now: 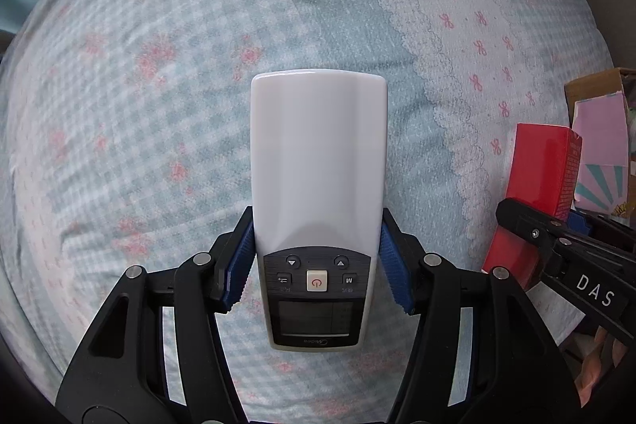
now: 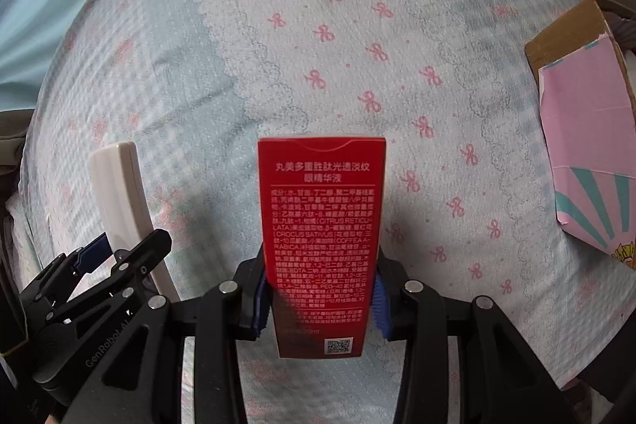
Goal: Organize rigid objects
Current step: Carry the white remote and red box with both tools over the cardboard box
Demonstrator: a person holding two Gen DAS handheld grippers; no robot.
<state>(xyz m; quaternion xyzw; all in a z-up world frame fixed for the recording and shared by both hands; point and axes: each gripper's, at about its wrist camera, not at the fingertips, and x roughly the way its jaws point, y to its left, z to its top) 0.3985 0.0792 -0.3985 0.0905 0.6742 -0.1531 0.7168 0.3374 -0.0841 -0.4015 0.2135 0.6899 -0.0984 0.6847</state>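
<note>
Midea remote [image 1: 318, 193], seemingly clamped by left hand-held gripper [image 1: 317, 265].

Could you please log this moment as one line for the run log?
left gripper: shut on remote control | right gripper: shut on red box | above bedspread

A white Midea air-conditioner remote [image 1: 318, 193] is clamped at its button end, face up, plain end pointing away, above the bedsheet; beside it a red skincare carton [image 2: 321, 237], white-printed back up, is held likewise
</note>
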